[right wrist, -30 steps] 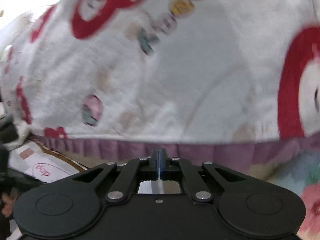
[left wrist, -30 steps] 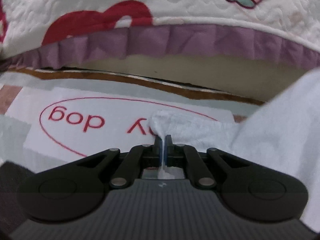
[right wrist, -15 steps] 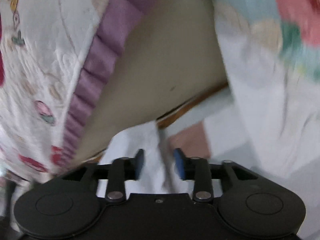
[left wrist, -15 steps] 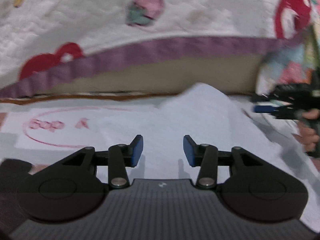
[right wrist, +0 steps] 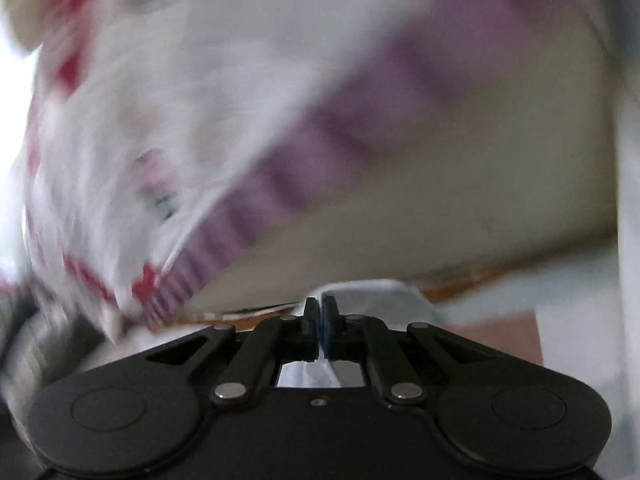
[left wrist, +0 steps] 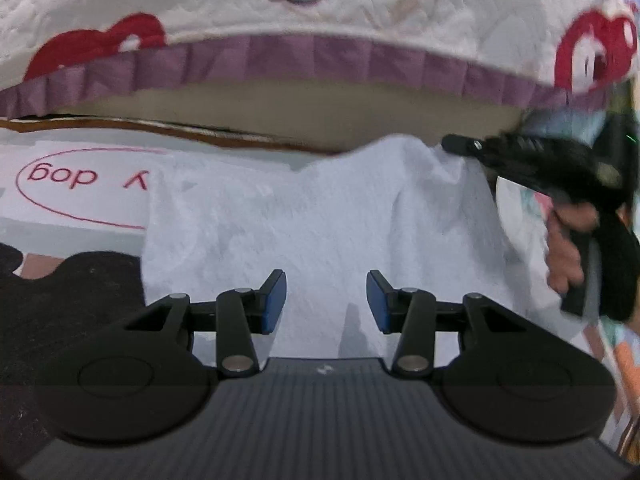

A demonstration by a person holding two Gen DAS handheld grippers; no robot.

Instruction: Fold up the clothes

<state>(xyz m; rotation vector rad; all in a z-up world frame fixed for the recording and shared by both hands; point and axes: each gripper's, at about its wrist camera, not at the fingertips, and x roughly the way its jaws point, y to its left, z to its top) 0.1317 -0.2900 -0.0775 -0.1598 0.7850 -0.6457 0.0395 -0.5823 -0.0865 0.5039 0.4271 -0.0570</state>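
Left wrist view. The left claw (left wrist: 326,300) is seen spread wide, blue pads (left wrist: 276,300) bare, nothing held between them. Directly ahead and beneath it the white garment (left wrist: 320,216) is spread, rumpled, its far edge raised into a peak at upper right. That peak is met by the right claw (left wrist: 460,145), black, reaching in from the right with the person's hand (left wrist: 568,240) behind it; motion blur there. To the left of the garment a white sheet printed with a red oval and the word "dog" (left wrist: 80,184) is partly covered by the cloth. A dark mat (left wrist: 72,300) lies at lower left. The background is blocked by a quilted bedspread (left wrist: 320,8) with red and strawberry motifs and a purple ruffle (left wrist: 320,58).

Right wrist view. Heavy blur. The right claw (right wrist: 320,320) is pinched tight on a fold of the white garment (right wrist: 360,292), cloth visible beyond and under the fingers. The bedspread (right wrist: 160,100) and ruffle (right wrist: 320,140) fill the upper frame.
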